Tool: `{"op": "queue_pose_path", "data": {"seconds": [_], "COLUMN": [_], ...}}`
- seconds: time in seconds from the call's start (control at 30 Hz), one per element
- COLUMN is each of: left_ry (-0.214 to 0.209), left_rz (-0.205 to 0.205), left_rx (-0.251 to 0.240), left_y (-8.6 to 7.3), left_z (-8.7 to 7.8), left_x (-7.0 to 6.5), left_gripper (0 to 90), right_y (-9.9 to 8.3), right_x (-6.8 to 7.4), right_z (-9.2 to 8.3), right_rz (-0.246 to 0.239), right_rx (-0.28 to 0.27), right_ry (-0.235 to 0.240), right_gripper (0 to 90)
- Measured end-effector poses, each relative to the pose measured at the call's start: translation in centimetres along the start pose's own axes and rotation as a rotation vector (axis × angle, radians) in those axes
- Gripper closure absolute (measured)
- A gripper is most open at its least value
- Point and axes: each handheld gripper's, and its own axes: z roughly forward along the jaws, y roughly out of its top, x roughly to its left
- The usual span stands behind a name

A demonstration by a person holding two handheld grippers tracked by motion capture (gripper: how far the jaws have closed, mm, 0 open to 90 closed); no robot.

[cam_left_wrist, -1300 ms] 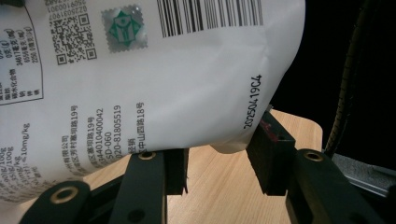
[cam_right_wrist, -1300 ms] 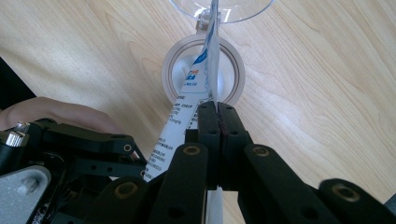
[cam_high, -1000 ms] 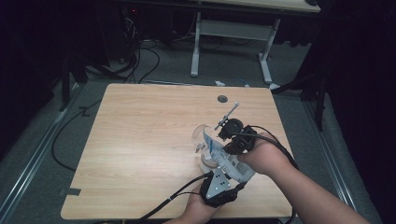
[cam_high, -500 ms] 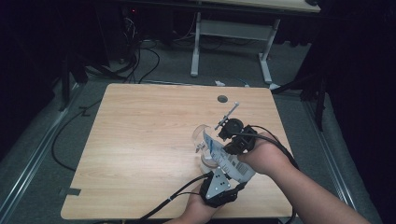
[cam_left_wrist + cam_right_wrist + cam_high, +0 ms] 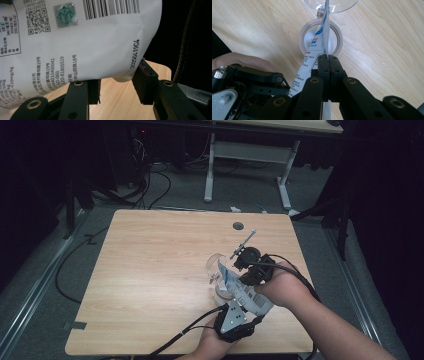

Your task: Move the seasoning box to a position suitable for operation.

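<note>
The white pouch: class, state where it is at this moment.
In the high view the white pouch is at the table's near right, pinched by the right gripper above the round open jar.

The pouch [image 5: 82, 40] is smooth white plastic film with a soft sheen and black print; the tabletop [image 5: 150, 265] is matt pale wood-grain laminate; the jar [image 5: 320, 37] and lid [image 5: 330, 5] look clear glossy plastic; gripper [image 5: 328, 58] jaws are matt black plastic

Left gripper [image 5: 223, 296]: black body, grey three-cornered plate on top, black cable trailing. Right gripper [image 5: 328, 58]: black jaws, brass-ringed pivot holes. Forearms bare, no sleeves.
</note>
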Motion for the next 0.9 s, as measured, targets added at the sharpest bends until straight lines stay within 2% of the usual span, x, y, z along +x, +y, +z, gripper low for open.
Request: {"op": "queue_pose_path", "data": {"seconds": [0.9], "left_ry": [-0.005], "left_rz": [-0.006], "left_rx": [-0.009], "left_y": [0.11], "left_z": [-0.02], "left_x": [0.11], "left_gripper": [60.5], "right_y": [0.19], "right_x": [0.09], "right_z": [-0.09], "right_rz": [-0.006], "right_rx": [-0.001], "right_ry": [-0.007], "right_gripper": [90.0]}}
